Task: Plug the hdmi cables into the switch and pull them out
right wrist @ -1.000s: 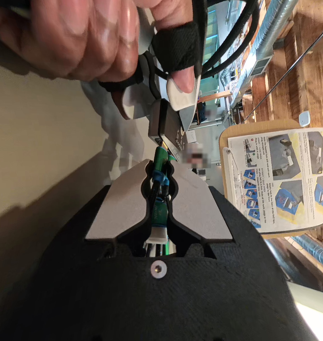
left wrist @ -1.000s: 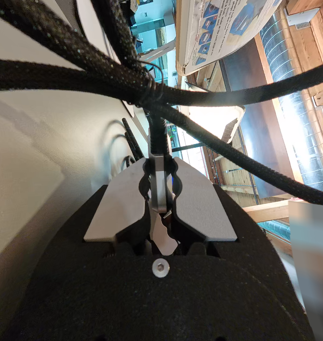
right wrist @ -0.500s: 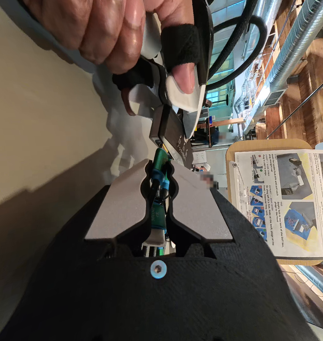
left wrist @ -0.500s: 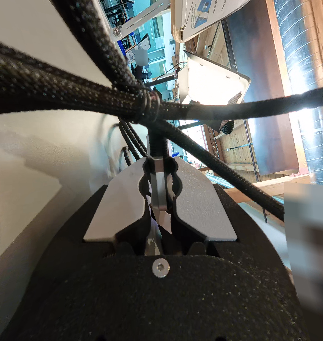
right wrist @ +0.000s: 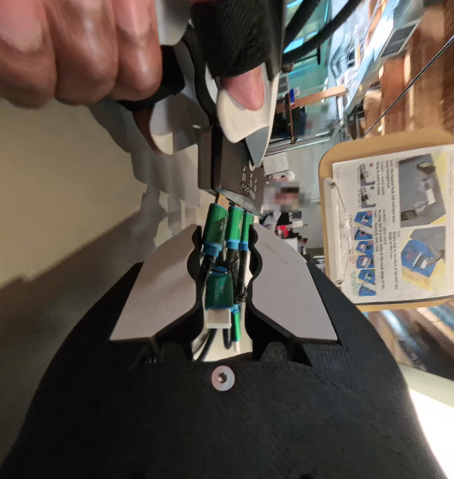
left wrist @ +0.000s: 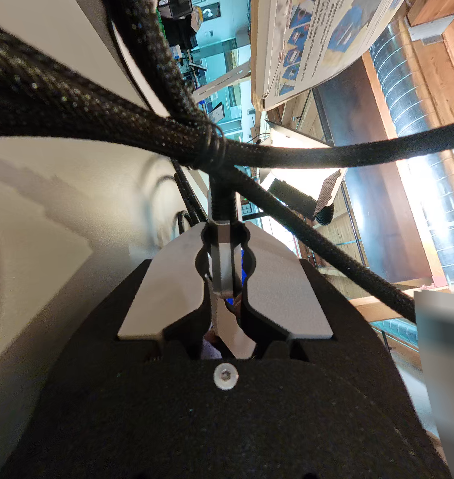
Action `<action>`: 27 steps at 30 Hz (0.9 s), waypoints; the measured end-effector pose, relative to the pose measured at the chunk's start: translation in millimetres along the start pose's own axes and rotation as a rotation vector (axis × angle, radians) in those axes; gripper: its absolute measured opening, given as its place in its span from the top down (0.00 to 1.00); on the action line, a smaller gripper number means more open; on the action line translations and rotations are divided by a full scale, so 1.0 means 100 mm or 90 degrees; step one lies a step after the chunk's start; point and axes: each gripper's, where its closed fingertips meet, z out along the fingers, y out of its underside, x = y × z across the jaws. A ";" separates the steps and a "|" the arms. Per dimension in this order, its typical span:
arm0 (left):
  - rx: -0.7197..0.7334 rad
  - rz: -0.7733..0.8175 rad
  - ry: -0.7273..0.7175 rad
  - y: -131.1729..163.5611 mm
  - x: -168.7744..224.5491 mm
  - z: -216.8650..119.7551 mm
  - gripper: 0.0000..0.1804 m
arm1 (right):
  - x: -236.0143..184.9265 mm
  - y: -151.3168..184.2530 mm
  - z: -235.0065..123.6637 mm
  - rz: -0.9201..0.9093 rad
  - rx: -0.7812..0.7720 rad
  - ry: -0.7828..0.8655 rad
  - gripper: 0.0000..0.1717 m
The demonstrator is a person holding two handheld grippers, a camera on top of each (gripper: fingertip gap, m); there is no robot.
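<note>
left gripper (left wrist: 222,230): jaws clamped on hub (right wrist: 228,171), a stiff, light, smooth grey slab, best held by its flat faces | right gripper (right wrist: 224,229): jaws parted around three green plugs (right wrist: 233,223) in hub's near edge, pad contact unclear | cables (left wrist: 91,114): limp, far of left gripper

Left gripper (left wrist: 224,228): passage ahead blocked by braided black cables (left wrist: 117,121) crossing the full width; pale surface (left wrist: 65,233) closes the left side. Right gripper (right wrist: 224,228): gap between fingers filled by three green plugs (right wrist: 232,223); dark hub (right wrist: 228,171) and hand (right wrist: 91,51) obstruct directly ahead. Clipboard (right wrist: 327,233) stands right.
</note>
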 end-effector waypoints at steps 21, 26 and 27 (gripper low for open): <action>-0.055 -0.004 0.052 0.05 0.09 0.00 0.88 | 0.03 0.13 -0.07 -0.017 0.072 0.044 0.93; -0.066 0.002 0.063 0.07 0.12 -0.01 0.88 | 0.05 0.10 -0.11 -0.025 0.089 0.039 0.94; -0.065 0.002 0.062 0.07 0.12 -0.01 0.88 | 0.05 0.09 -0.11 -0.030 0.088 0.039 0.94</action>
